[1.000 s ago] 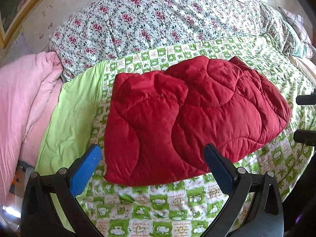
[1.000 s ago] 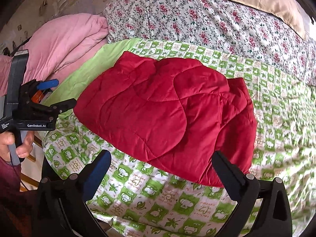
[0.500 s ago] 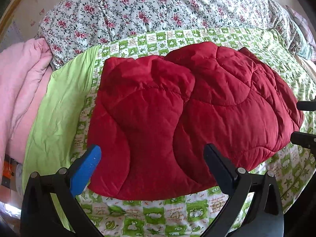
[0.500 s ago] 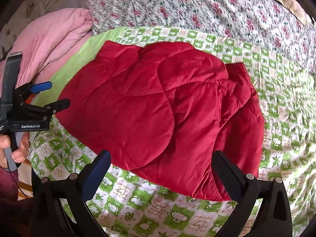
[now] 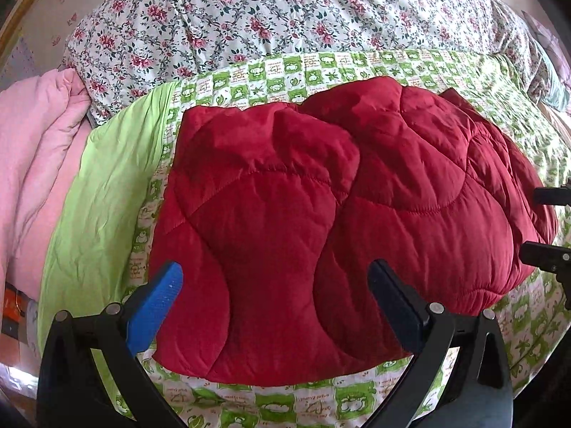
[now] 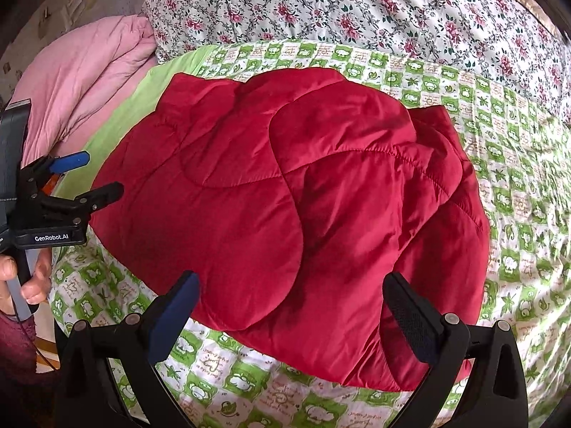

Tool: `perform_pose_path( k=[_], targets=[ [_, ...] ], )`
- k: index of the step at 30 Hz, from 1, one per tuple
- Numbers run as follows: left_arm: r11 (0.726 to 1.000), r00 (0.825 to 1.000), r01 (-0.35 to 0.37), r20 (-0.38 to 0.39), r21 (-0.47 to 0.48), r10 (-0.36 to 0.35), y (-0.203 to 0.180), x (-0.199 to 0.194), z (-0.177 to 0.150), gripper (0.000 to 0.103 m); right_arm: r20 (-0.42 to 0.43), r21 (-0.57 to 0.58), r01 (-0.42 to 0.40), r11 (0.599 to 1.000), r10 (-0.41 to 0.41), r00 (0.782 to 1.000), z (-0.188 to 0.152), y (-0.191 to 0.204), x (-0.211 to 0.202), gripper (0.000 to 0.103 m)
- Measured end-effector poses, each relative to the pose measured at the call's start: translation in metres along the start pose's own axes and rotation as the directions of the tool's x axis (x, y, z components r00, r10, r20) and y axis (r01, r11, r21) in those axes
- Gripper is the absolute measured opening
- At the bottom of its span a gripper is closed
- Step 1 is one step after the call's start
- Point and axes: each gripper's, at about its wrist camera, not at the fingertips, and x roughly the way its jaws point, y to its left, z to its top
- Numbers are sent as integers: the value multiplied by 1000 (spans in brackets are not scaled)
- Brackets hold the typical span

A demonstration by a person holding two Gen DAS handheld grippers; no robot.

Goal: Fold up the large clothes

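A red quilted jacket (image 5: pixel 321 221) lies folded into a rough rectangle on the green-and-white checked bedsheet (image 5: pixel 321 399); it also shows in the right wrist view (image 6: pixel 285 207). My left gripper (image 5: pixel 274 292) is open and empty, hovering just above the jacket's near edge. My right gripper (image 6: pixel 291 303) is open and empty above the jacket's near right part. The left gripper also shows at the left of the right wrist view (image 6: pixel 94 174), and the right gripper's fingers show at the right edge of the left wrist view (image 5: pixel 546 224).
A floral duvet (image 5: pixel 285 14) is piled behind the jacket. A pink quilt (image 5: pixel 32 164) lies at the left, next to a plain lime-green sheet strip (image 5: pixel 103 207). The bed's near edge runs below the grippers.
Both grippers have moved forward and down toward the jacket, which now fills more of each view. The jacket itself has not moved; both grippers stayed open.
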Motion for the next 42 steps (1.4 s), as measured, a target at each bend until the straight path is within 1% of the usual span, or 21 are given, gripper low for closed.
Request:
perform_pose_path(
  k=[11,15,20,23,25,30,34,38,42],
  targets=[
    [1000,1000,16,-3,3,-16,-2,12,9,103,-18,19,14,1000,-14,1000,10,-14,13,103],
    [999,999,39,-25,-7,-39,-2,26,12,103,-63,56,18,998,-14,998,13,-26,35,103],
    [998,996,55,-63,-22,-56,-3,47,11,103,-64,92,15,996,-9,998,16,-36,48,103],
    [995,994,79,-77,-58,-83,3,63,12,103,-78,96,16,995,-9,997,20,-41,54,103],
    [995,994,70,-75,-65,-75,5,71,15,103,-83,96,18,995,-10,997,23,-43,60,103],
    [998,996,37,-81,-47,-41,2,84,25,103,-85,88,26,996,-19,996,33,-46,73,103],
    [998,996,35,-82,-55,-39,3,83,26,103,-77,95,33,995,-25,997,37,-48,74,103],
    [998,996,37,-78,-56,-42,6,72,20,103,-51,94,41,995,-36,998,32,-43,60,103],
    [998,996,33,-78,-54,-37,6,55,13,103,-34,101,13,995,-10,999,23,-37,41,103]
  ],
)
